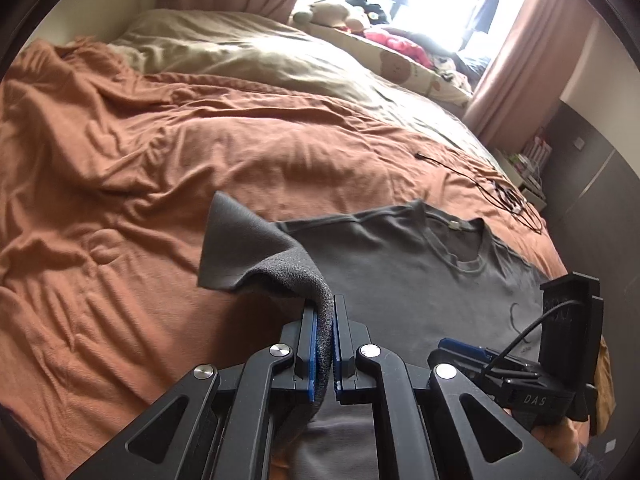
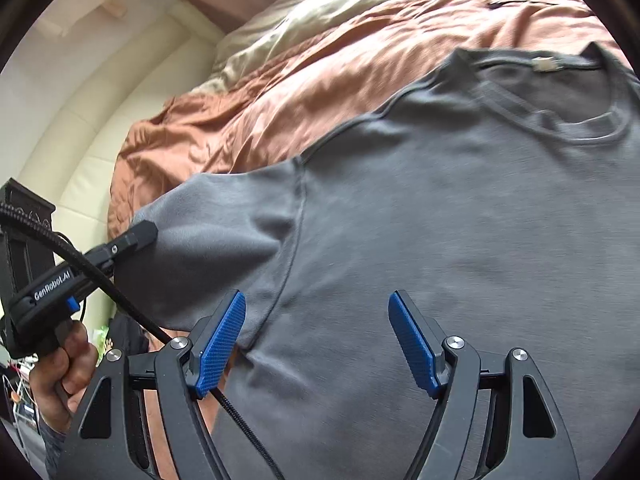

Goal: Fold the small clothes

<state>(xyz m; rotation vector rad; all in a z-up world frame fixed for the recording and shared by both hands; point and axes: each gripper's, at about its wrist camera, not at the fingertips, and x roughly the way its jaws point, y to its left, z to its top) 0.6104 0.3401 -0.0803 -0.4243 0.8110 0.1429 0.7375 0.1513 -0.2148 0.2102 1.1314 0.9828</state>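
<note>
Fingers of the left gripper (image 1: 325, 320) pinch the grey T-shirt (image 1: 400, 280) sleeve, lifted between them; right gripper (image 2: 318, 312) spreads wide, shirt body just beyond its pads.

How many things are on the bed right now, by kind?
Grey T-shirt: 1
Orange blanket: 1
Beige duvet: 1
Black cable: 1
Total: 4

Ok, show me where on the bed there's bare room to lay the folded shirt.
Free: the orange blanket left of the grey T-shirt, up to the beige duvet. Crowded: black cables right of the collar, and the plush toys by the window.
</note>
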